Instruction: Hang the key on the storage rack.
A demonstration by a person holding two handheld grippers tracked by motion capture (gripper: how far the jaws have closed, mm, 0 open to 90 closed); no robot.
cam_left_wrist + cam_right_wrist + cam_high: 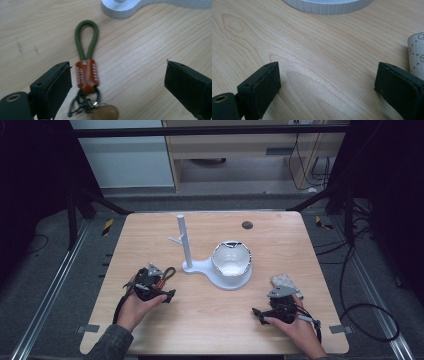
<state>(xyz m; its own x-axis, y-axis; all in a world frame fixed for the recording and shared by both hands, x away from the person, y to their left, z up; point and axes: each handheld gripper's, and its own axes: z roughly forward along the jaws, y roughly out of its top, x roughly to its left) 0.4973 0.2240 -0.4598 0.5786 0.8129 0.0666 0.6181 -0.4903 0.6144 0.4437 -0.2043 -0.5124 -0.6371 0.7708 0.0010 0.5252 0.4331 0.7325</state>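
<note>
A key fob lies flat on the table, with a green cord loop, a brown leather sleeve, a dark metal ring and a round brown tag. My left gripper is open around it; the sleeve lies close to the left jaw, and no pad presses on it. From above, the left gripper sits at the front left with the green loop poking out toward the white stand. My right gripper rests at the front right, open over bare wood.
The white stand has an upright post with a short side branch, and a round base holding a white bowl. A pale patterned pouch lies just beyond the right gripper. A dark round cap sits in the table's far edge.
</note>
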